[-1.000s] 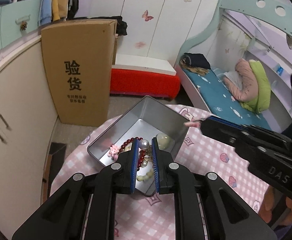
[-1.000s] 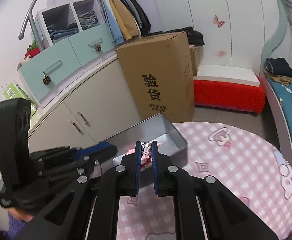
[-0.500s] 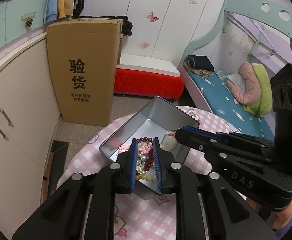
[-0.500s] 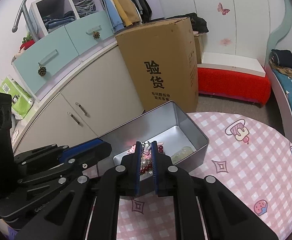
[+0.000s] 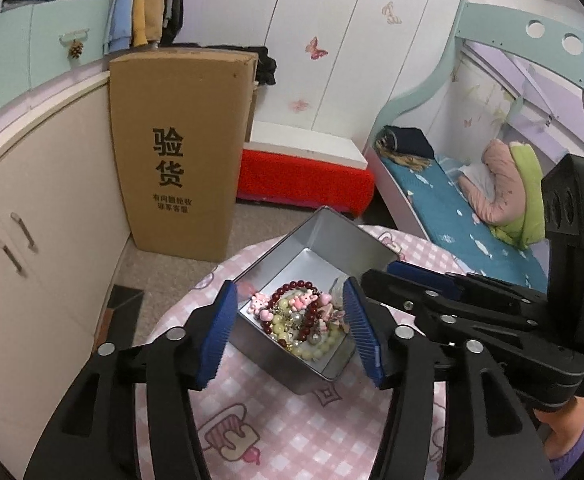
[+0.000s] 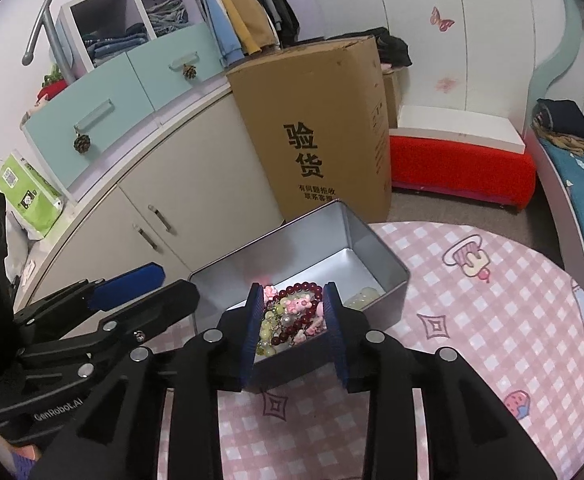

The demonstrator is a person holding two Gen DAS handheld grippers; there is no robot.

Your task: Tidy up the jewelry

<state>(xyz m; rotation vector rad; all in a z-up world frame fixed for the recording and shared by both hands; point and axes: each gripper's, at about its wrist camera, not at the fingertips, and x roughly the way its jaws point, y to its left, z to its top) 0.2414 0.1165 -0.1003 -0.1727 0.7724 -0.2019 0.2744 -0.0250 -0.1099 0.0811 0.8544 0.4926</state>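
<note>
A silver metal tin (image 5: 348, 240) (image 6: 376, 248) stands open on the pink checked table. Inside lies a pile of jewelry (image 5: 300, 320) (image 6: 292, 316): dark red bead bracelets, pale green beads, pink charms and a pale jade piece (image 6: 362, 294). My left gripper (image 5: 290, 332) is open, its blue pads wide apart over the tin's near end, empty. My right gripper (image 6: 292, 328) is open over the same pile, empty. The right gripper also shows at the right of the left wrist view (image 5: 432, 284).
A tall cardboard box (image 5: 180, 152) (image 6: 324, 128) stands on the floor beyond the table, beside cream cabinets (image 5: 32, 216). A red bench (image 5: 304, 176) and a bed (image 5: 472, 216) are further back. The pink tablecloth (image 6: 492, 304) spreads to the right.
Both grippers have opened from shut; the jewelry that was at their tips now lies in the tin. Both views have drawn closer to the tin.
</note>
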